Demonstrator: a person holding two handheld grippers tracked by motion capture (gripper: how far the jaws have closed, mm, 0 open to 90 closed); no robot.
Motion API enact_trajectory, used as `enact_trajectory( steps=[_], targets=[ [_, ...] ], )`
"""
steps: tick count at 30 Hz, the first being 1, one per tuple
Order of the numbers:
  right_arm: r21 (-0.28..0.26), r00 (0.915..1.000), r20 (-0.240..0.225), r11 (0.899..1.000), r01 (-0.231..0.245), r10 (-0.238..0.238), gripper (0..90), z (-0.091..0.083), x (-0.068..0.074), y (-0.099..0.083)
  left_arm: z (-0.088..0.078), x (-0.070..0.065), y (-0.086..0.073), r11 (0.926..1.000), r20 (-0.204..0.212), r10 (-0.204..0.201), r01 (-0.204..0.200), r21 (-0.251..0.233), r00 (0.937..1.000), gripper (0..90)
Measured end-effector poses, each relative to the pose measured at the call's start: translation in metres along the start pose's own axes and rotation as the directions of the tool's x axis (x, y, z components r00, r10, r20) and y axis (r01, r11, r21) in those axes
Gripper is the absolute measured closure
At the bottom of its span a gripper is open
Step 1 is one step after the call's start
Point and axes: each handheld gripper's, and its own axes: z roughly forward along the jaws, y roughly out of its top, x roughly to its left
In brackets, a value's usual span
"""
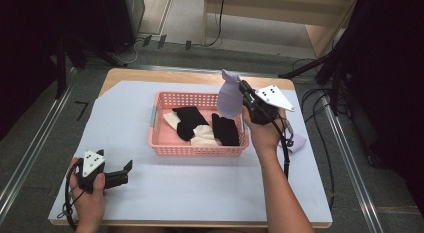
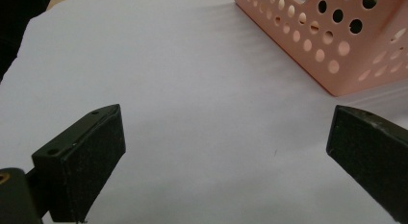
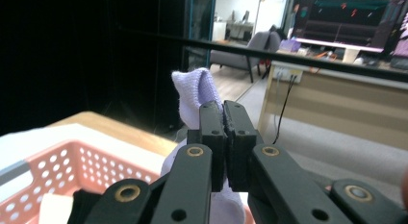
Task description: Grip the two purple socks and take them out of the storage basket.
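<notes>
Item: lilac sock (image 1: pixel 229 98), held aloft in the right gripper (image 1: pixel 246 95), over the far right corner of the pink basket (image 1: pixel 195 149).

Key relation: the sock hangs from the jaws with its long axis near upright. Its toe end pokes up past the jaw tips; the larger part drapes down on the basket side. The basket's open interior lies directly below and to the left of this claw, so a release here would likely drop the sock inside or onto the right rim. The right hand is by far the nearer of the two to both sock and basket.

Right gripper, state: clenched. In the right gripper view the two black jaws stand pressed together with the lilac sock (image 3: pixel 192 96) pinched between them, cloth showing above and below the pads.

Left gripper (image 1: pixel 125 171), state: released, holding nothing. It rests low at the near left of the table, well apart from the sock. In the left gripper view its jaws stand wide apart over the bare white sheet (image 2: pixel 202 89), with a corner of the pink basket (image 2: pixel 337 46) ahead and to the right of them, not touching.

Basket contents, below the right claw: black socks (image 1: pixel 190 120) and cream socks (image 1: pixel 204 135), loosely heaped.

Also present: a second lilac piece (image 1: pixel 298 142) on the table, behind and to the right of the right hand, partly hidden by the wrist and cable.

Judgement: sorting step in hand; the sock appears poised for dropping in.
</notes>
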Motion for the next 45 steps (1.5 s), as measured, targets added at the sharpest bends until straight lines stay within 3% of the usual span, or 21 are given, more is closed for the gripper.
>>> enact_trajectory(
  steps=[8, 13, 19, 28, 32, 41, 42, 45],
  targets=[
    [-0.063, 0.9994, 0.033, 0.998, -0.006, 0.009, 88.6, -0.015, -0.010, 0.010, 0.000, 0.001, 0.000, 1.0000, 0.004, -0.001, 0.001, -0.003, 1.0000, 0.6],
    [-0.102, 0.9970, 0.075, 0.995, -0.010, 0.018, 88.6, -0.030, -0.027, 0.017, 0.000, 0.001, 0.000, 1.0000, 0.004, -0.005, 0.005, -0.003, 1.0000, 0.6],
    [-0.111, 0.9918, 0.122, 0.993, -0.025, 0.039, 88.6, -0.044, -0.043, 0.015, 0.000, 0.001, 0.000, 1.0000, 0.002, -0.007, 0.007, -0.004, 1.0000, 0.6],
    [-0.095, 0.9783, 0.201, 0.995, -0.030, 0.048, 88.6, -0.068, -0.075, -0.007, 0.000, 0.001, 0.000, 1.0000, 0.001, 0.001, -0.001, -0.006, 1.0000, 0.6],
    [-0.075, 0.9734, 0.223, 0.997, -0.035, 0.051, 88.6, -0.076, -0.084, -0.018, 0.000, 0.001, 0.000, 1.0000, 0.002, 0.004, -0.004, -0.002, 1.0000, 0.6],
    [-0.017, 0.9705, 0.232, 0.998, -0.062, 0.064, 88.5, -0.086, -0.087, -0.052, 0.000, 0.000, 0.000, 1.0000, -0.003, 0.004, -0.004, -0.001, 1.0000, 0.6],
    [0.016, 0.9715, 0.229, 0.998, -0.065, 0.059, 88.5, -0.087, -0.087, -0.063, -0.001, 0.001, 0.000, 1.0000, -0.002, 0.006, -0.006, 0.002, 1.0000, 0.6],
    [0.045, 0.9700, 0.235, 0.996, -0.075, 0.063, 88.4, -0.087, -0.087, -0.075, -0.001, 0.000, 0.000, 1.0000, -0.005, 0.006, -0.005, 0.002, 1.0000, 0.6]
  ],
)
